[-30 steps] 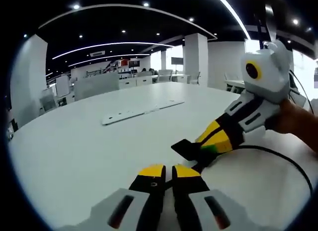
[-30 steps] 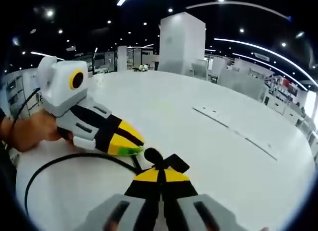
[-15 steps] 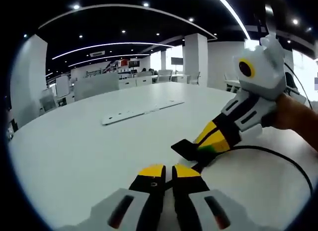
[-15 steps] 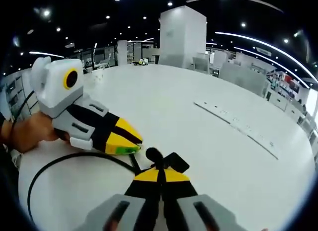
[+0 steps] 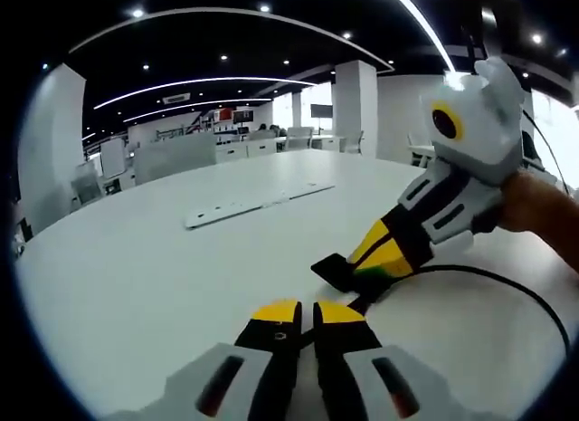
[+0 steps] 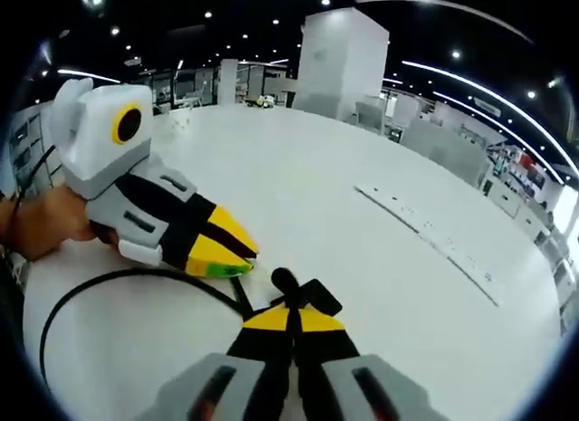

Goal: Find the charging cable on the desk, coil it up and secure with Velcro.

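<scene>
Here, both jaws clenched on black Velcro strap (image 6: 306, 296), cable (image 6: 127, 281) looping beside.

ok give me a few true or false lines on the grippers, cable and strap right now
1. Both grippers meet at the black strap. True.
2. The cable lies fully coiled and bound. False: it sweeps in one loose open loop on the table.
3. The right gripper has its jaws closed on the strap and cable end. True.
4. The left gripper has its jaws spread wide apart. False: they stand close together.
5. The table is dark wood. False: it is white.
</scene>
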A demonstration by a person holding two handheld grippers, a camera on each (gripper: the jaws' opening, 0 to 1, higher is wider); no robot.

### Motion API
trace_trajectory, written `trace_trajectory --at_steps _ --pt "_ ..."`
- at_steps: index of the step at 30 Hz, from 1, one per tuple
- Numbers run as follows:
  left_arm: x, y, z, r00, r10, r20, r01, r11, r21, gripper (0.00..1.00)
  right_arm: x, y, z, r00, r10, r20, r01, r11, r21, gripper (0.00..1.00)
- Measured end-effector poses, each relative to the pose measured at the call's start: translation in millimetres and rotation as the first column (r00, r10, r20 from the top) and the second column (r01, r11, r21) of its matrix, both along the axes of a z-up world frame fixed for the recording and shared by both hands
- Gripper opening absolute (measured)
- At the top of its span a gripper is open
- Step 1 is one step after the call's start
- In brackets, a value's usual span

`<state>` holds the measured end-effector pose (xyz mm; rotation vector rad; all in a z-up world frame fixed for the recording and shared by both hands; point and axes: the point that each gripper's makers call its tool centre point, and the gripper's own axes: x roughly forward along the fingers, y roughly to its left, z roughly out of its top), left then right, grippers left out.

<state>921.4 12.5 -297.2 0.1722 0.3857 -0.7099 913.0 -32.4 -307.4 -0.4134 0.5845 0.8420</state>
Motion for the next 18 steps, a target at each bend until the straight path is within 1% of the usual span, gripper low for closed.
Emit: trace_trajectory --at_steps 2,5,6,7,8,10,14,18 --pt "-0.4 0.0 0.1 1.000 0.000 0.000 0.000 1.000 -0.001 0.07 -0.1 -0.8 -0.5 1.000 -0.006 -0.016 0.006 1.000 0.020 0.02" --pt "-0.8 0.0 0.1 1.000 0.000 0.000 0.000 1.000 -0.001 0.07 -1.9 -0.5 -0.7 1.000 -0.007 -0.023 0.008 1.000 0.030 0.03" --pt "-1.0 -0.1 0.0 1.000 0.000 0.000 0.000 1.000 -0.001 0.07 -0.7 -0.5 -1.1 1.000 -0.006 -0.013 0.007 1.000 0.023 0.03" --pt "-1.1 -0.1 0.0 1.000 -0.001 0.000 0.001 1.000 0.000 0.07 2.5 -1.1 -1.4 1.000 -0.004 0.019 0.004 1.000 0.004 0.03" --pt "-1.7 -0.2 0.0 1.000 -0.002 0.000 0.002 1.000 0.001 0.07 4.3 0.9 -0.4 0.999 0.005 0.041 -0.005 1.000 0.003 0.03" --pt "-2.3 -0.2 0.1 1.000 -0.003 0.000 0.003 1.000 0.000 0.07 2.9 0.5 -0.9 0.999 -0.006 0.032 0.006 1.000 0.000 0.03" --pt "-3.1 -0.2 0.2 1.000 -0.003 0.000 0.003 1.000 0.000 0.07 3.4 -0.2 -0.4 0.999 0.006 0.043 -0.005 1.000 -0.013 0.03" --pt "-3.3 -0.3 0.3 1.000 -0.005 0.000 0.005 1.000 0.001 0.07 6.8 0.0 -0.4 0.999 0.009 0.053 -0.008 1.000 -0.011 0.03"
